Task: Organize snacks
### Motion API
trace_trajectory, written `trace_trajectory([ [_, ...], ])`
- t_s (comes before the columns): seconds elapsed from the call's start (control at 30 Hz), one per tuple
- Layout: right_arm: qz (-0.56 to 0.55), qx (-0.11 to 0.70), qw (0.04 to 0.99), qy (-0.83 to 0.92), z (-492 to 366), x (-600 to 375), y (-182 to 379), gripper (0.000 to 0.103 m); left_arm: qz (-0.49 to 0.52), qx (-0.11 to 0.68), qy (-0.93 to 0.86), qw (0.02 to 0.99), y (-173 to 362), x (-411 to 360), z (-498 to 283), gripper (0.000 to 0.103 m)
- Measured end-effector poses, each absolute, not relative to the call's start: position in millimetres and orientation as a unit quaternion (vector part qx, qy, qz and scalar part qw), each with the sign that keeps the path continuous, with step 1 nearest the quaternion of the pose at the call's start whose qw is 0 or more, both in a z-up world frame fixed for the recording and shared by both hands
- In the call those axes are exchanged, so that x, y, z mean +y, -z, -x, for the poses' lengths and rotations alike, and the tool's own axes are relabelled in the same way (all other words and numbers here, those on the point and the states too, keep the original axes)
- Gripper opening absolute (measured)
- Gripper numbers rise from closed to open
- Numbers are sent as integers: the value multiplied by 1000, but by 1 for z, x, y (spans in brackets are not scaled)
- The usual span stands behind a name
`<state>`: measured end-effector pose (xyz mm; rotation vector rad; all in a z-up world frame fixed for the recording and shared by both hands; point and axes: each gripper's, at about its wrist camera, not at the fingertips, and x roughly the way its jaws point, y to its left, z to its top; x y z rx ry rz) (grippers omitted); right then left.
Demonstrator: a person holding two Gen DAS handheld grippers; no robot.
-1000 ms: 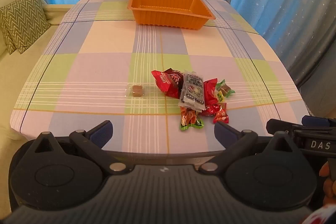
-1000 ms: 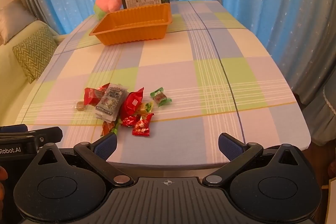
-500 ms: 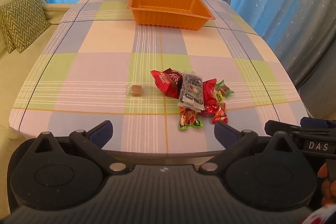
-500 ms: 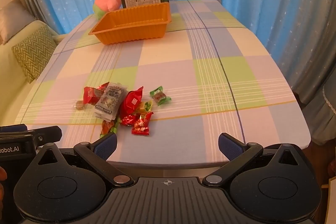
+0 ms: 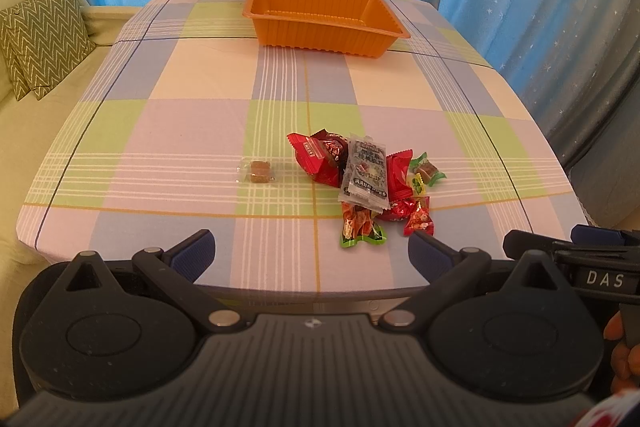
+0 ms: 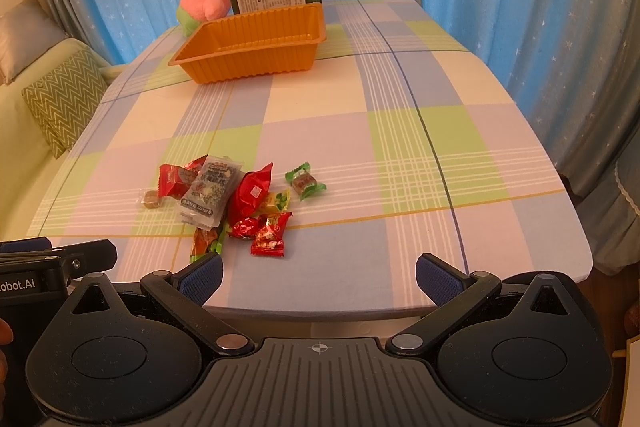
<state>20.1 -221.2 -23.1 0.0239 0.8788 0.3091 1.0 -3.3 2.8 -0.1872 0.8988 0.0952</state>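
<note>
A loose heap of small wrapped snacks [image 5: 362, 179] lies on the checked tablecloth of the table [image 5: 200, 75], towards its near edge and a little right of the middle. The ribbed orange plastic tray [image 5: 324, 15], which looks empty, stands well apart from them near the far edge.

The left gripper [image 5: 311, 249] hangs just off the near edge with its blue-padded fingers spread wide and nothing between them. The right gripper [image 6: 319, 277] is the same: wide, empty, short of the near edge, with the heap ahead and to its left.

The packets are probably very light and crinkly, their film slick, so a pinch on a flat face could slide off. The grey-and-white printed sachet [image 5: 365, 174] lies across the red foil packets [image 5: 320, 157] and is likely limp; taking it by a long edge or crimped end should work best. The red twist-wrapped candy [image 6: 270, 235], nearest the edge, offers its twisted ends or firm middle. The green-wrapped brown candy [image 6: 305, 181] sits just right of the heap, and the clear-wrapped brown sweet [image 5: 258, 171] lies apart on the left; both are free to grasp singly. These small hard pieces may skid on the cloth if the fingers close unevenly. Lifting the overlapping ones may drag their neighbours along.
</note>
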Motion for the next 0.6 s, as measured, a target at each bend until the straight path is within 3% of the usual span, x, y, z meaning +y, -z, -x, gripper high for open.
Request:
trace_trajectory([
  [0.4,-27,404,903,-142,-25,-228,27,102,100,440,-51,891,4,20,-10,101],
  [0.6,-26,395,907,-145,-35,-225,30,102,53,444,-58,893,18,44,-33,92],
])
